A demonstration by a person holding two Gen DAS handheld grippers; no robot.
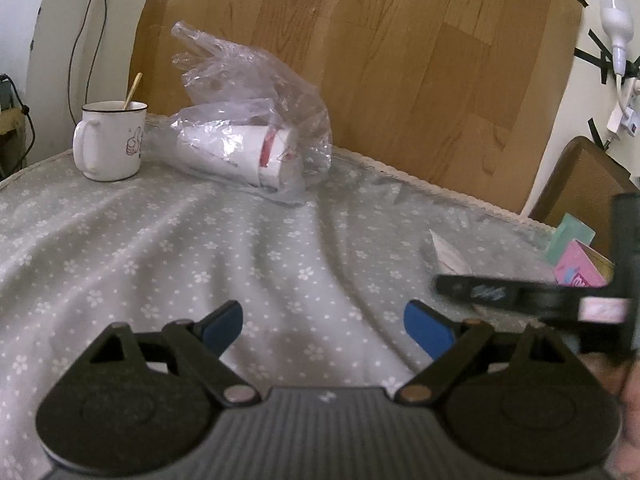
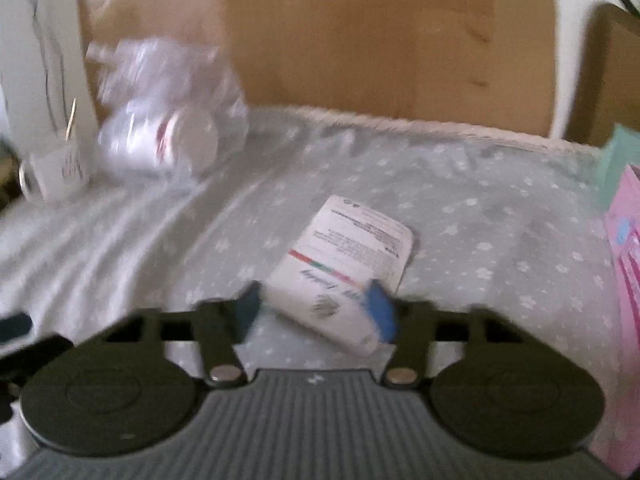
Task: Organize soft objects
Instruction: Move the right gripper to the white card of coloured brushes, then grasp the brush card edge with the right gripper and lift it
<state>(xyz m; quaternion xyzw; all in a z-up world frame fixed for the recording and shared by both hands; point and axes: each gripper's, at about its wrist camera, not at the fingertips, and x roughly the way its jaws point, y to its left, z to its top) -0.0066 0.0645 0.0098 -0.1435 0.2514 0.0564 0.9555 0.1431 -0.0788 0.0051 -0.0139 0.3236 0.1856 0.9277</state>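
a white tissue pack (image 2: 344,264) is seen lying on the flowered cloth (image 2: 460,208), its near end between the spread fingers of the right gripper (image 2: 316,314). the left gripper (image 1: 324,320) is held open above bare cloth, well apart from a plastic bag (image 1: 256,120) beside a mug (image 1: 112,140).

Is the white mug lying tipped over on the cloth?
No, the white mug stands upright on the floral cloth, with a stick leaning inside it.

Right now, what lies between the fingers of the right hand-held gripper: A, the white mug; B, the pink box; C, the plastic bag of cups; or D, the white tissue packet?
D: in the right wrist view the white tissue packet lies on the flowered cloth with its near end between the open fingers of the right hand-held gripper.
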